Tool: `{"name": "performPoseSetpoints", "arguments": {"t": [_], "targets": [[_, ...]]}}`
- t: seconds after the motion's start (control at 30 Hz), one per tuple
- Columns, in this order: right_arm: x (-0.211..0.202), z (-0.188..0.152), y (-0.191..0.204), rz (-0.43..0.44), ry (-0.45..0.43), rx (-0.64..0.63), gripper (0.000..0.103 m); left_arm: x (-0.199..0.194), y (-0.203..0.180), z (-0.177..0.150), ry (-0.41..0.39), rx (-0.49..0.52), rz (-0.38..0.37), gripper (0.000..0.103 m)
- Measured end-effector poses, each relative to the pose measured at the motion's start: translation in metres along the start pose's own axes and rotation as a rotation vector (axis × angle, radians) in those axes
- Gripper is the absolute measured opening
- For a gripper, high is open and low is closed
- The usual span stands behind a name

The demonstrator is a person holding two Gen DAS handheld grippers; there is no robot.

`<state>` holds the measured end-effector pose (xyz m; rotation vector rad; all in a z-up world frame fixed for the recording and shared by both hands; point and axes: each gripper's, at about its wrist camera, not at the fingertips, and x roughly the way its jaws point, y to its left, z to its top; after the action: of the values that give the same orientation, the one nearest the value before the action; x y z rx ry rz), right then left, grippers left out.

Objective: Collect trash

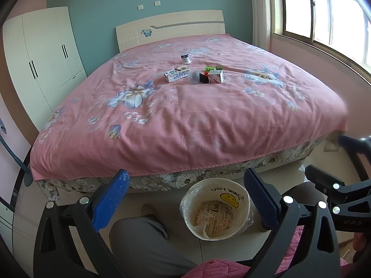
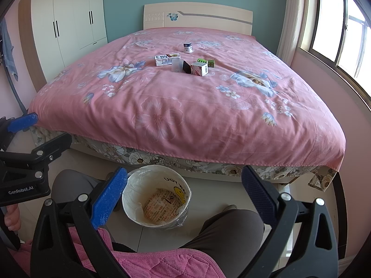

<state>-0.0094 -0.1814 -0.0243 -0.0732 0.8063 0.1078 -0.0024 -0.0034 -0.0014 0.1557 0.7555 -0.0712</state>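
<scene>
step: you're starting out, nothing picked yet
claws: left gripper (image 1: pixel 185 199) and right gripper (image 2: pixel 184 192) both gaping, holding nothing
trash: boxes (image 2: pixel 199 69) sitting mid-bed (image 2: pixel 208 120), well apart from you
bin: bucket (image 2: pixel 129 190) waiting between your knees
next: you're needing a long reach

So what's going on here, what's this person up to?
A person sits at the foot of a bed holding the left gripper and right gripper, both open and empty. A lined bin stands on the floor between their knees. The trash, boxes and a jar, lies untouched mid-bed.
</scene>
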Motion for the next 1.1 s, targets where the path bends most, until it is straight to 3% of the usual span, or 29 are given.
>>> {"name": "performPoseSetpoints", "arguments": {"t": [1.1], "targets": [[-0.0001,-0.0002,0.0003,-0.001,-0.001,-0.002,0.097,0.0011,0.0042,0.001,0.003,-0.003,-0.001,0.101]]}}
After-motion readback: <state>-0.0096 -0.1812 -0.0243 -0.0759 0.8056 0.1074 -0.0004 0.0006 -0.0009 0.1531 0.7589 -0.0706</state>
